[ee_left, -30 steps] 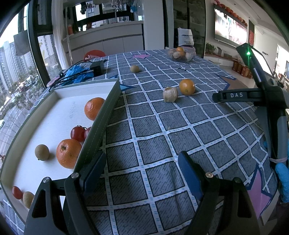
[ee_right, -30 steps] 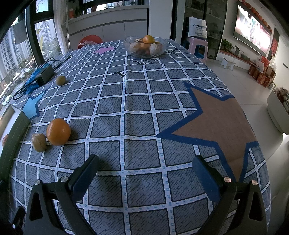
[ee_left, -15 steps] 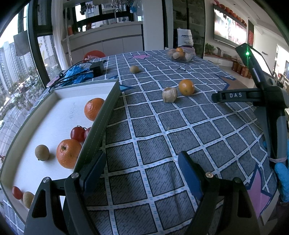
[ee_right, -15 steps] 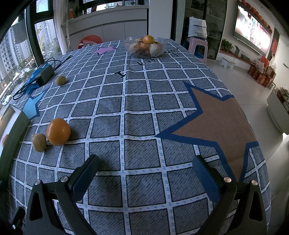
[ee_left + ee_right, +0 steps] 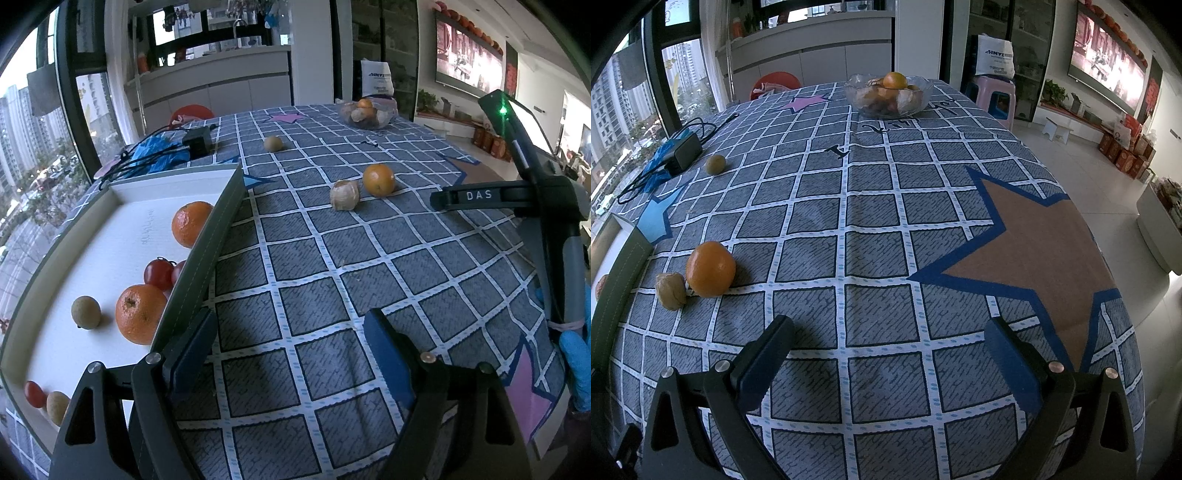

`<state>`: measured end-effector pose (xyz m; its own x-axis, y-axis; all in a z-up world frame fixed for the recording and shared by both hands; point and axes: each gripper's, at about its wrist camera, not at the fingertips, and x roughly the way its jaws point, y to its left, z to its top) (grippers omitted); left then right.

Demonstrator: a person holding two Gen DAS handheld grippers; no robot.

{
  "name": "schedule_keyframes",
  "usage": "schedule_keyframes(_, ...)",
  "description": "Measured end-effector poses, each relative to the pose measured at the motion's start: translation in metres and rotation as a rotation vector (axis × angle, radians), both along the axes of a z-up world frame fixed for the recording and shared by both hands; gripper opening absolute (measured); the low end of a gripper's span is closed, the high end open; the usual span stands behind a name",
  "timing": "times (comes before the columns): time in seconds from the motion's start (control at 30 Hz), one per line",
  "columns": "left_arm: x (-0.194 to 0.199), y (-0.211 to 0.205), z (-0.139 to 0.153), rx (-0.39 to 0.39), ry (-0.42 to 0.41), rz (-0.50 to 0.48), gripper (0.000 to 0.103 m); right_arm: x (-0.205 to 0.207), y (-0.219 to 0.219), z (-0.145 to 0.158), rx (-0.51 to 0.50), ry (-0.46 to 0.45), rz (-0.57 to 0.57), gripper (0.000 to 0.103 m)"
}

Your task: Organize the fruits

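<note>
A white tray (image 5: 92,266) with grey walls lies at the left and holds two oranges (image 5: 140,318), cherry tomatoes (image 5: 159,274) and small tan fruits (image 5: 85,312). On the checked cloth lie an orange (image 5: 378,180) and a papery husk fruit (image 5: 344,195) side by side; they also show in the right wrist view as the orange (image 5: 710,268) and husk fruit (image 5: 671,291). A small brown fruit (image 5: 273,143) lies farther back. My left gripper (image 5: 288,347) is open and empty beside the tray's near corner. My right gripper (image 5: 886,354) is open and empty over the cloth.
A glass bowl (image 5: 888,96) of fruit stands at the table's far end. A black power adapter (image 5: 683,153) with cables and blue plastic lies at the far left. The right gripper's body (image 5: 535,192) stands at the right. The table edge drops off at the right.
</note>
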<state>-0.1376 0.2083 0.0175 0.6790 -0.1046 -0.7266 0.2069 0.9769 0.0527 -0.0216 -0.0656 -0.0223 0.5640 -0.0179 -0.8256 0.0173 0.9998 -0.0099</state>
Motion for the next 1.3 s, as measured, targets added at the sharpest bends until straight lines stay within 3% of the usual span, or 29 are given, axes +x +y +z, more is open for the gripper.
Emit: schedule_keyframes(1.3, -0.0006, -0.0054, 0.0025, -0.002, -0.004, -0.006, 0.085, 0.0010, 0.0008, 0.0004, 0.000, 0.000, -0.015, 0.103)
